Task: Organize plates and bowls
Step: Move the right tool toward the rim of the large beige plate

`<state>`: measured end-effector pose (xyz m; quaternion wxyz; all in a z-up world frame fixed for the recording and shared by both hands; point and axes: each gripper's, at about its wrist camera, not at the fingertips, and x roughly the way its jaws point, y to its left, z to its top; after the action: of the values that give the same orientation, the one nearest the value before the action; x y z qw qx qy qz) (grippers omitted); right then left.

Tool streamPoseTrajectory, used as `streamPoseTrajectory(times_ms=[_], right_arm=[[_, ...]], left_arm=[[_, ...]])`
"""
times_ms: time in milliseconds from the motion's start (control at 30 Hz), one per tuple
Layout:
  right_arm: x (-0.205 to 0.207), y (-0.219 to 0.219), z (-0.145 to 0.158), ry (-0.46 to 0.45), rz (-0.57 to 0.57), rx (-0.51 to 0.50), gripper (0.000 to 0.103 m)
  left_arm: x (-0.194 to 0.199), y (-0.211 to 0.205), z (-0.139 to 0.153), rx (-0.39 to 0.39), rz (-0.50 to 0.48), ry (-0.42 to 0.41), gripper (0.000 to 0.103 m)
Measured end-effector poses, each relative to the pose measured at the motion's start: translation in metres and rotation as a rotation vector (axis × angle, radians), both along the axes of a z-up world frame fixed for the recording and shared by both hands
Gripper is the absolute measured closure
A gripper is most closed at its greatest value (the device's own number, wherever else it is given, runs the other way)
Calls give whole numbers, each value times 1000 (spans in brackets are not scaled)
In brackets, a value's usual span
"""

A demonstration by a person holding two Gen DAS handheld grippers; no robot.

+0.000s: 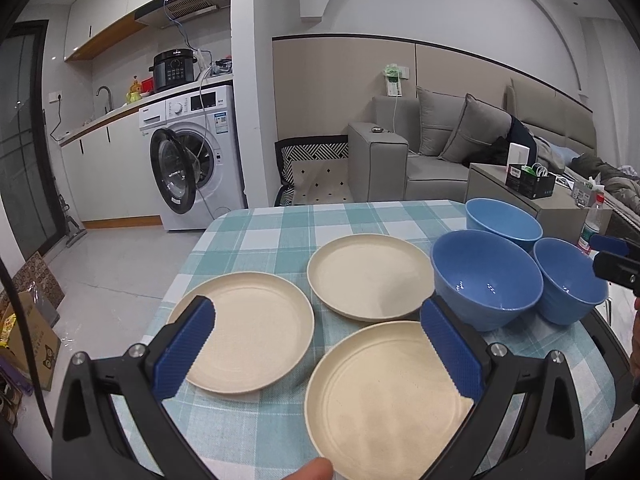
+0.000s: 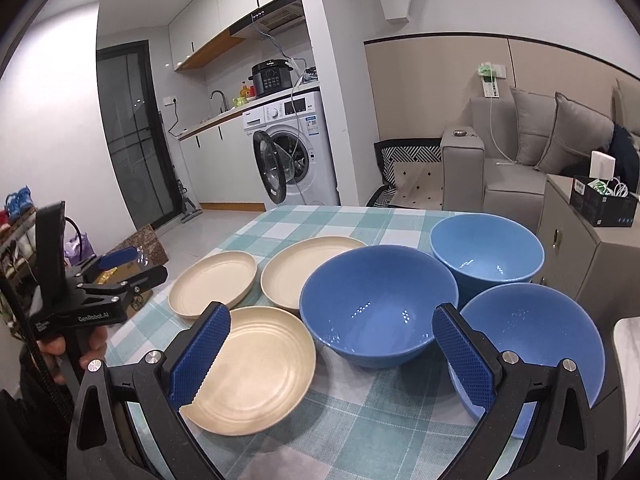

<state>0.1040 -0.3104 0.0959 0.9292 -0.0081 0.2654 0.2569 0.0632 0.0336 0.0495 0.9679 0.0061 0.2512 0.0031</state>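
— Three cream plates (image 1: 244,332) and three blue bowls (image 2: 380,304) sit on the checked tablecloth (image 1: 280,224), all mouth-up, none stacked.

— Any long axis?

— None; they are round. Plates cluster on the left, bowls on the right, the middle bowl touching a plate's rim.

— And the grippers?

— Left gripper (image 1: 316,344) hovers above the plates, fingers spread and holding nothing. Right gripper (image 2: 332,356) hangs before the bowls, likewise spread wide.

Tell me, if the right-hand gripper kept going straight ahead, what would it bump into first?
Probably the big dark-blue round bowl, which sits squarely between the open right gripper fingers, though the depth is hard to judge.
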Motion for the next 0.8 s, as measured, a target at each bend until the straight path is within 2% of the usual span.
streamPoseTrajectory(times_ms=[333, 600, 800], right_arm=[[19, -3, 38, -68, -13, -21, 0], [41, 0, 57, -71, -13, -36, 0], [61, 8, 68, -69, -10, -27, 0]], left_arm=[[25, 13, 11, -28, -8, 1, 0], [47, 24, 21, -40, 1, 3, 0], [59, 25, 29, -19, 7, -10, 0]])
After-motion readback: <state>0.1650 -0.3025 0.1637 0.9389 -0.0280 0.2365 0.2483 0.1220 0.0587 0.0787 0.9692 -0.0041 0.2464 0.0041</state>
